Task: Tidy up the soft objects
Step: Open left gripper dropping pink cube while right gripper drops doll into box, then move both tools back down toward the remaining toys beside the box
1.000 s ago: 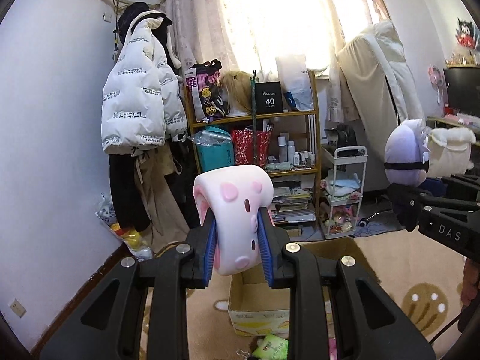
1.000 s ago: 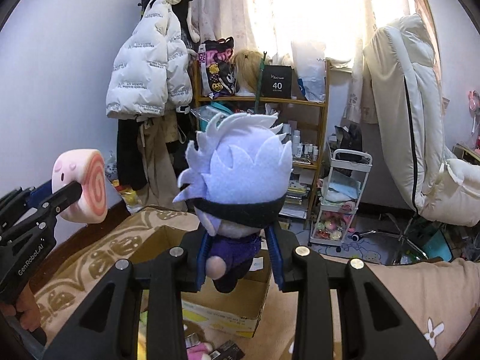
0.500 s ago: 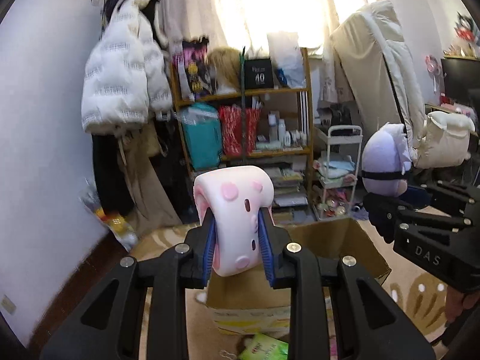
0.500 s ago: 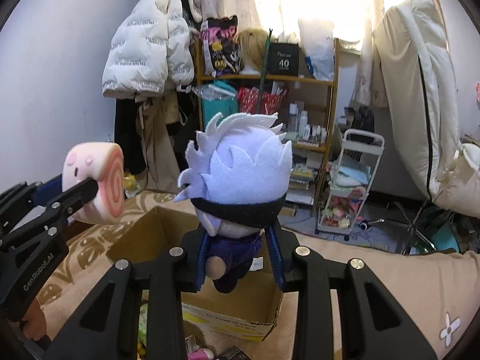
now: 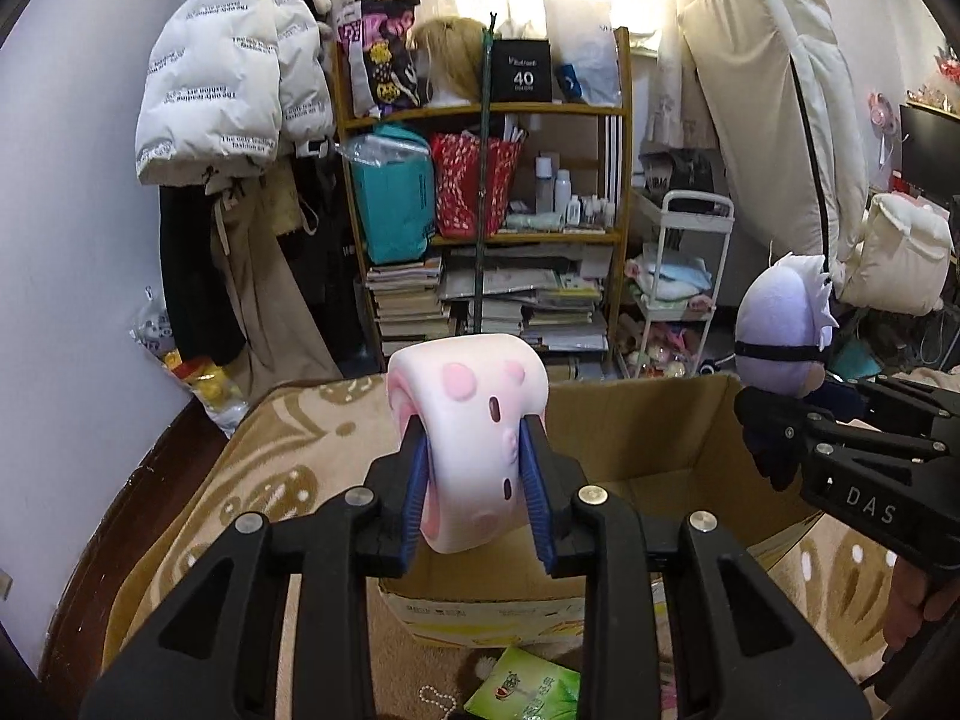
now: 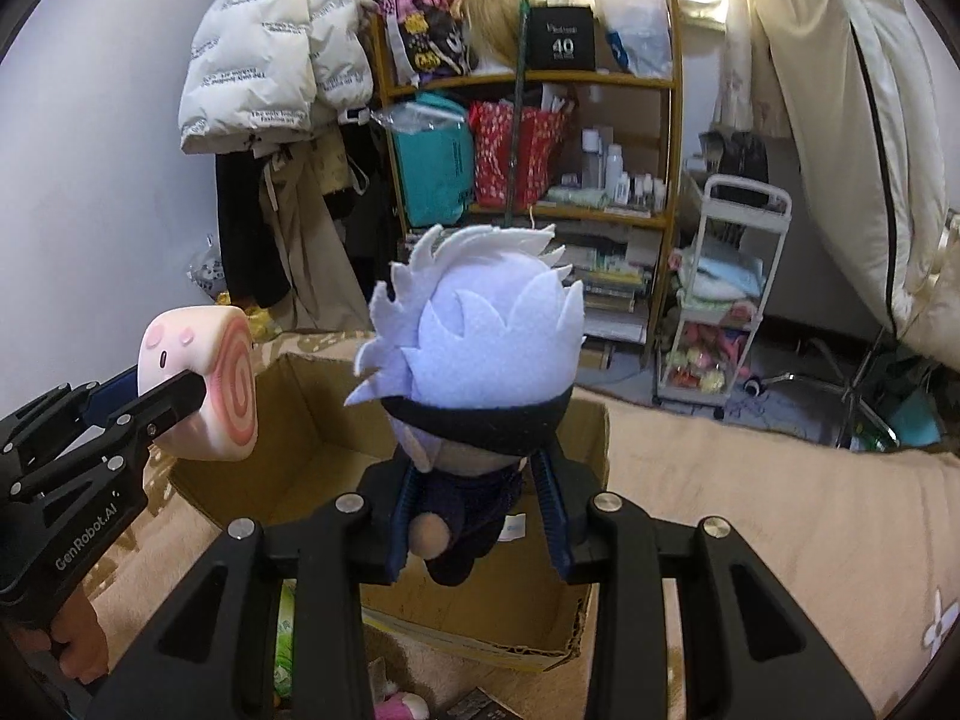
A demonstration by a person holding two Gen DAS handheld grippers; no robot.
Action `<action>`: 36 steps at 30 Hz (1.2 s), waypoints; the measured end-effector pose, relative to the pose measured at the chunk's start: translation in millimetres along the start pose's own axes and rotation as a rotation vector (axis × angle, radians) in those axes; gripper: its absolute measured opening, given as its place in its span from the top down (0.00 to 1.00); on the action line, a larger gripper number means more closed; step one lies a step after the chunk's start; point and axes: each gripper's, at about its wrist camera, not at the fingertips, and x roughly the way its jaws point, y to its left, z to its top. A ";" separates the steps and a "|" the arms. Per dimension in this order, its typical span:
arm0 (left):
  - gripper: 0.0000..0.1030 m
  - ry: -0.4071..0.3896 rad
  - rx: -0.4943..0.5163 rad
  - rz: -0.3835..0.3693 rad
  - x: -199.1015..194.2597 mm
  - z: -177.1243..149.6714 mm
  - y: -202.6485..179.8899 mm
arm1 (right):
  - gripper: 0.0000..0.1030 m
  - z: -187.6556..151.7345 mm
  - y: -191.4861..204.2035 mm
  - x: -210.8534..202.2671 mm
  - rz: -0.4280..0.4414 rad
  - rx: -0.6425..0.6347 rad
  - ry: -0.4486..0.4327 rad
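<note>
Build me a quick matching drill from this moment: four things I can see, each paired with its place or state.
Things:
1. pink swirl-roll toy
2. white-haired doll
3. cardboard box
4. white puffer jacket

Places or states:
A. open-topped, on the patterned rug
B. hanging by the shelf
C. between the left gripper's fingers
D. clamped in the right gripper

Pairs: 1-C, 2-D, 3-A, 4-B

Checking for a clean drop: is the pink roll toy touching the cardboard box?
Apart. The right wrist view shows the pink roll toy held in the left gripper above the cardboard box, clear of its rim.
</note>
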 end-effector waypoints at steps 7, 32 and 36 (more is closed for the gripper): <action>0.66 0.078 0.016 -0.002 7.6 -3.5 -3.7 | 0.62 -1.9 1.2 4.7 0.040 0.005 0.046; 0.06 0.050 0.012 0.105 -55.2 -12.5 0.9 | 0.04 -11.7 -6.0 -57.8 0.031 0.062 0.021; 0.06 0.072 -0.004 0.114 -66.2 -19.7 5.8 | 0.03 -15.7 -5.6 -70.1 0.036 0.071 0.021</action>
